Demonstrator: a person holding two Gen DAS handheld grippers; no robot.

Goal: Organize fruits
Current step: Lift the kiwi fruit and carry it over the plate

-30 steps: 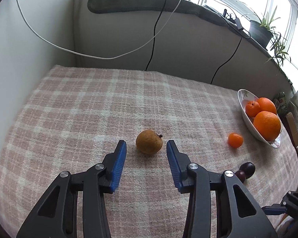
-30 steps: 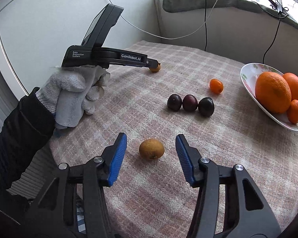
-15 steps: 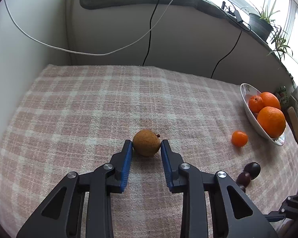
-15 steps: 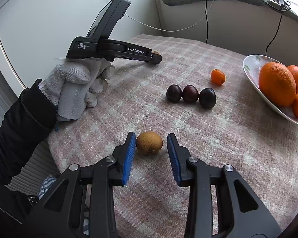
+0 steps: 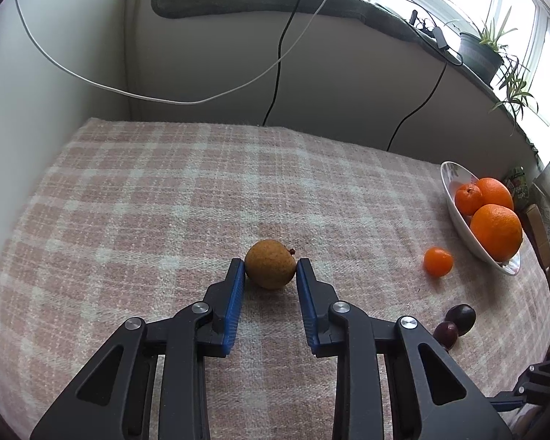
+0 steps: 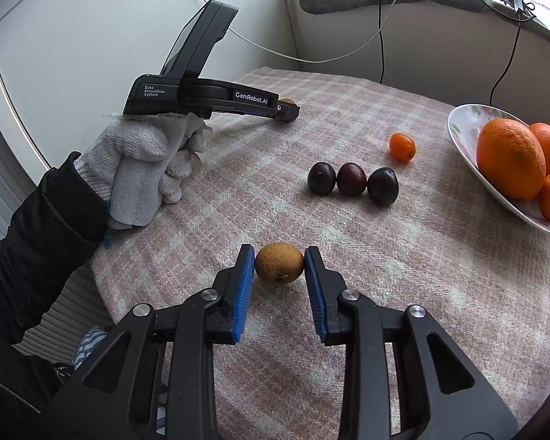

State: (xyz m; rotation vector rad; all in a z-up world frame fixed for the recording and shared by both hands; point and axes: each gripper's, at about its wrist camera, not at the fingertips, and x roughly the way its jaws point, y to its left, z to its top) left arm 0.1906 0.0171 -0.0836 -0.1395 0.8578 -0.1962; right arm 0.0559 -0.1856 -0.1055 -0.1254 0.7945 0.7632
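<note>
My left gripper [image 5: 270,269] is shut on a brown round fruit with a short stem [image 5: 270,264] that rests on the checked cloth. My right gripper [image 6: 279,262] is shut on a second brown fruit [image 6: 279,262], also on the cloth. The left gripper also shows in the right wrist view [image 6: 288,110], held by a gloved hand at the far left. Three dark plums [image 6: 352,179] lie in a row mid-table. A small orange citrus [image 6: 402,146] lies beyond them. A white bowl [image 6: 469,128] at the right holds oranges [image 6: 511,157].
The table is covered with a pink checked cloth [image 5: 201,190] and stands against a grey wall. Cables [image 5: 286,47] hang down behind it. A potted plant [image 5: 484,51] stands on the sill at the back right. The table's near left edge drops off beside my right gripper.
Both grippers have moved forward around their brown fruits and closed from wide open until the blue pads touch the fruit on both sides.
</note>
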